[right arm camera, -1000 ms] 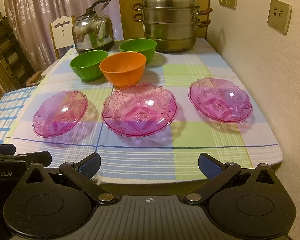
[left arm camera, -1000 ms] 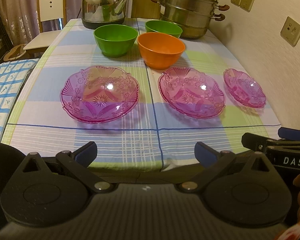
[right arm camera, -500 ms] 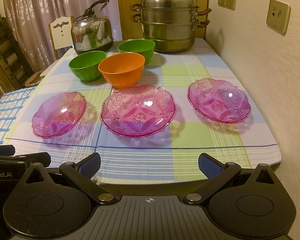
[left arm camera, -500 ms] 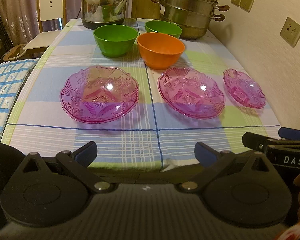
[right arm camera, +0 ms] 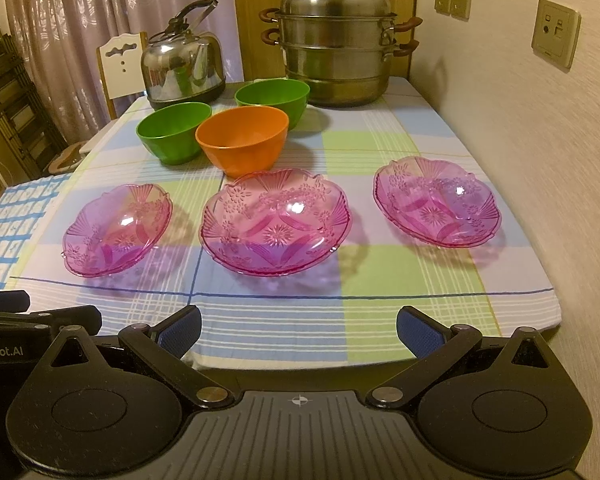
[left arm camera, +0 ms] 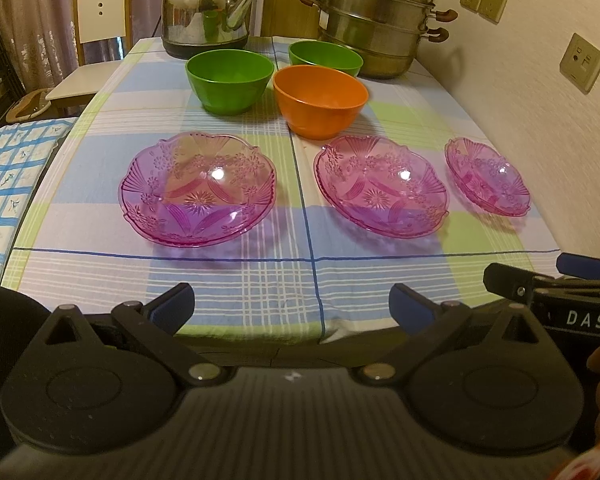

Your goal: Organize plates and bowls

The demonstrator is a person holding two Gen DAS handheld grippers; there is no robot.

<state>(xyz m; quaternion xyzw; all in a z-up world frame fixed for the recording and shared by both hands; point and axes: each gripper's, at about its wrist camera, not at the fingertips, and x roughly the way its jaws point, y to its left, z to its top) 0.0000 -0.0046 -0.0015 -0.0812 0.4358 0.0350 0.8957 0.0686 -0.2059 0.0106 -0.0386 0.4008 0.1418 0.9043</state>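
Three plates sit in a row across the near part of the table (right arm camera: 380,312): the left plate (right arm camera: 116,232), the middle plate (right arm camera: 276,226) and the right plate (right arm camera: 436,204), each apart from the next. Behind the middle plate stands a bowl (right arm camera: 242,142), with a second bowl (right arm camera: 174,130) to its left and a third bowl (right arm camera: 274,98) behind it. At the far edge, a kettle (right arm camera: 184,66) stands left and a steamer pot (right arm camera: 336,48) right, by the wall (right arm camera: 540,160).

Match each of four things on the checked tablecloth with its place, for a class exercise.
Things:
1. orange plastic bowl
2. steel kettle
3. stacked steel steamer pot
4. pink glass plate nearest the wall

Places:
A. far right corner
B. front row, right end
C. far left, before the chair
D. between the two green bowls, nearer the plates

Pairs: 1-D, 2-C, 3-A, 4-B
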